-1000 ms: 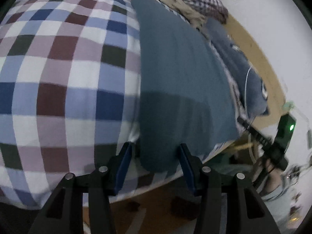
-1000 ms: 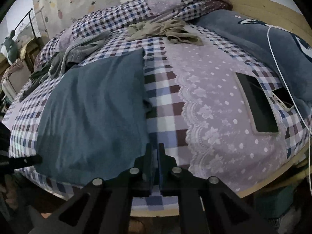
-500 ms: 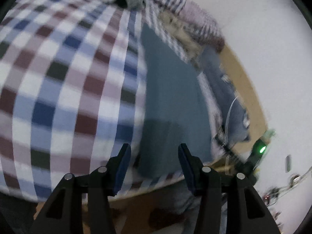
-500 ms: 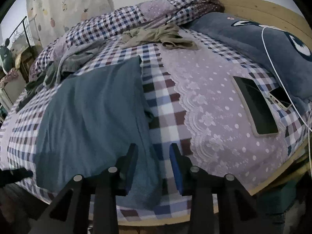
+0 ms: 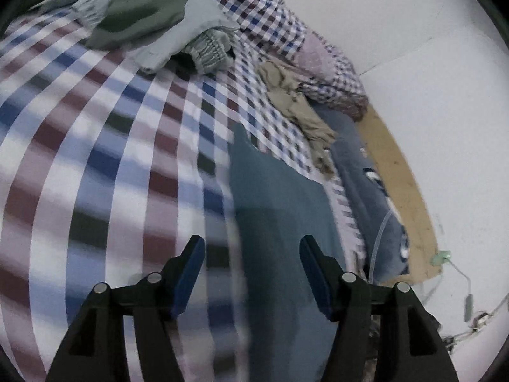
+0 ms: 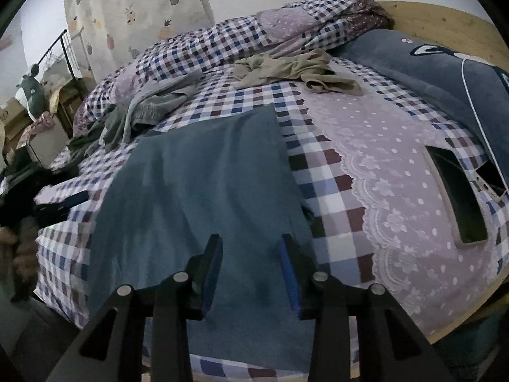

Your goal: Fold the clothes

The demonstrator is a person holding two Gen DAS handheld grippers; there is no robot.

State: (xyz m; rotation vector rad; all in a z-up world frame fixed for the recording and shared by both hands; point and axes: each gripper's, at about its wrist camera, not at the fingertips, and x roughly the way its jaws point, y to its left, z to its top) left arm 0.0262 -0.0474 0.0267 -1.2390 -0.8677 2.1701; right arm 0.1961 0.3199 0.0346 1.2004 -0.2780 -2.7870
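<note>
A teal folded garment (image 6: 203,191) lies flat on the checked bedsheet (image 6: 324,191); it also shows in the left wrist view (image 5: 280,210). My right gripper (image 6: 249,248) is open and empty, just above the garment's near part. My left gripper (image 5: 249,251) is open and empty, over the garment's left edge where it meets the sheet (image 5: 95,159). A grey-green garment (image 5: 152,22) lies crumpled at the far side, also seen in the right wrist view (image 6: 146,111). A beige garment (image 6: 296,70) lies crumpled near the pillows.
A tablet (image 6: 455,191) and a phone (image 6: 491,178) lie on the lilac lace cover (image 6: 397,165) at right. A dark blue blanket (image 6: 445,73) with a white cable lies by the wooden headboard (image 6: 445,16). The bed edge drops off in front.
My right gripper went from shut to open, then moved left over the teal garment. My left gripper moved forward and tilted up, bringing the grey-green garment into view.
</note>
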